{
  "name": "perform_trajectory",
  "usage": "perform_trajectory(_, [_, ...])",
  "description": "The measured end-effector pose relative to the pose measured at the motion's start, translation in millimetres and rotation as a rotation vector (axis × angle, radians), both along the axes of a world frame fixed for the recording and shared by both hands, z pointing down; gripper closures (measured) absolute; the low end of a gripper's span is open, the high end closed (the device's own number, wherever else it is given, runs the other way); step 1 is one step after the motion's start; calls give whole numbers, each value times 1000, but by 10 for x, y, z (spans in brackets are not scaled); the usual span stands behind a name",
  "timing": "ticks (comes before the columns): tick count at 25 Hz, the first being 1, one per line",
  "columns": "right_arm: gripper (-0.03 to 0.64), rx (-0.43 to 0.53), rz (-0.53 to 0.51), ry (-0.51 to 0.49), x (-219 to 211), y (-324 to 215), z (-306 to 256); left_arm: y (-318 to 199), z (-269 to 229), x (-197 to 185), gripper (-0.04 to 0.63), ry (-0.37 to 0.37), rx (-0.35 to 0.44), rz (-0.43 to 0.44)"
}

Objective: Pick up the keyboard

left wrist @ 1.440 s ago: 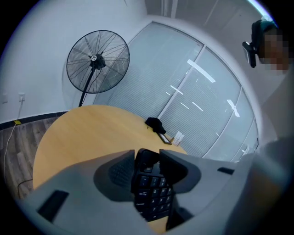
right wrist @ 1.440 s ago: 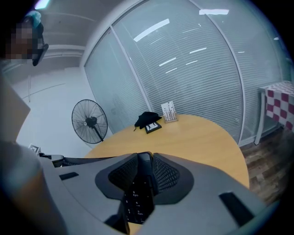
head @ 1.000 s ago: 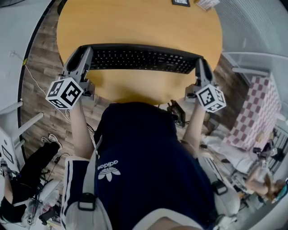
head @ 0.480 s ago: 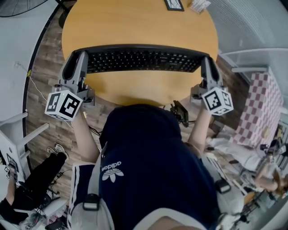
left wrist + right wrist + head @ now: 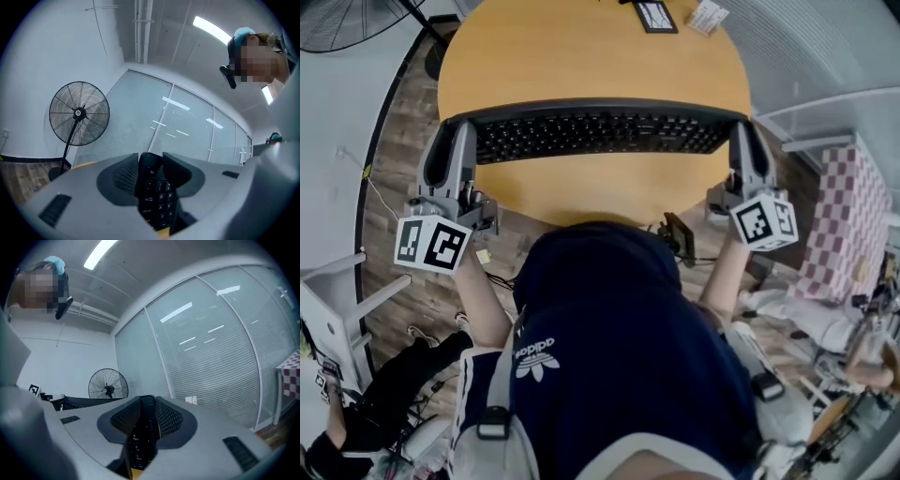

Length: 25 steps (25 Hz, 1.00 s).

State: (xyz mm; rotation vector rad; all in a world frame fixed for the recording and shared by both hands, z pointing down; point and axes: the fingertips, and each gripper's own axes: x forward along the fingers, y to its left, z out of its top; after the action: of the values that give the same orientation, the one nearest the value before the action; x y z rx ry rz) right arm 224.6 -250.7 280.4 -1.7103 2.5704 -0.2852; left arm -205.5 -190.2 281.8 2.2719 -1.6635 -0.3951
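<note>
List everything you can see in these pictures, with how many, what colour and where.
keyboard: one, black, over the near part of the table, gripped at both ends
table: one, round, light wood, under the keyboard
frame: one, dark, at the table's far edge
card: one, white, right of the frame
fan: one, black, standing on the floor at far left
checked cloth: one, pink and white, at right
shirt: one, navy, on the person
left gripper: one, grey, closed on the keyboard's left end
right gripper: one, grey, closed on its right end
</note>
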Motion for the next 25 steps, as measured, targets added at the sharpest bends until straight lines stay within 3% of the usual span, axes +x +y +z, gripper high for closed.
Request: perform_trajectory(25, [525,74,35,-7,-59,698,-364,567,-301,-92,443,-6,73,30])
